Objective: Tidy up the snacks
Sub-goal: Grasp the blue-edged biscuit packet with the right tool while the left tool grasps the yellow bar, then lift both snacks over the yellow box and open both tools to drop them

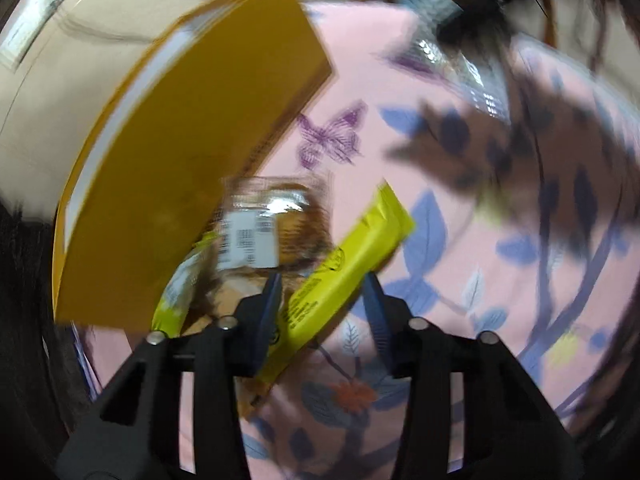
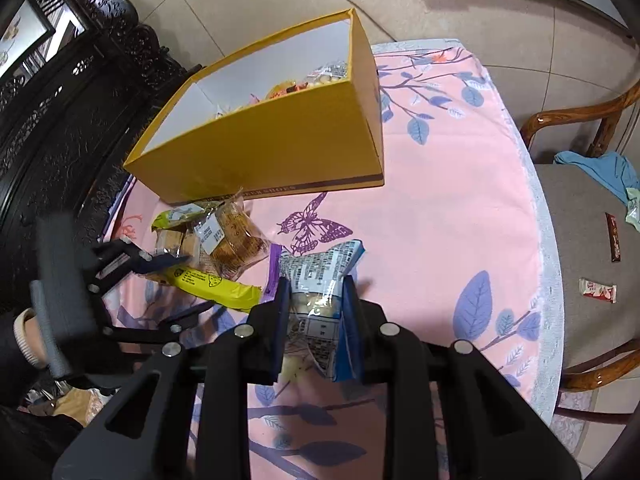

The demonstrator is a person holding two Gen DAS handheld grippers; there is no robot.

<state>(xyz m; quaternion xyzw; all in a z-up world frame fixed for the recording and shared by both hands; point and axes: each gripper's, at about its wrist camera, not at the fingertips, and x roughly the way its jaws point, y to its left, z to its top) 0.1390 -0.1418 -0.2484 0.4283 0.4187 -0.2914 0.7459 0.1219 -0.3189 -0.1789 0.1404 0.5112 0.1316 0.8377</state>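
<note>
Pink floral tablecloth [image 2: 420, 216] covers the table, with a yellow box [image 2: 280, 144] of snacks at its far side. Right gripper [image 2: 316, 292] pinches a blue-and-white snack packet [image 2: 320, 268] tightly between its pads. Left gripper [image 1: 324, 284] sits partly closed around a yellow snack bar [image 1: 344, 272]; whether its pads press the wrapper I cannot tell
</note>
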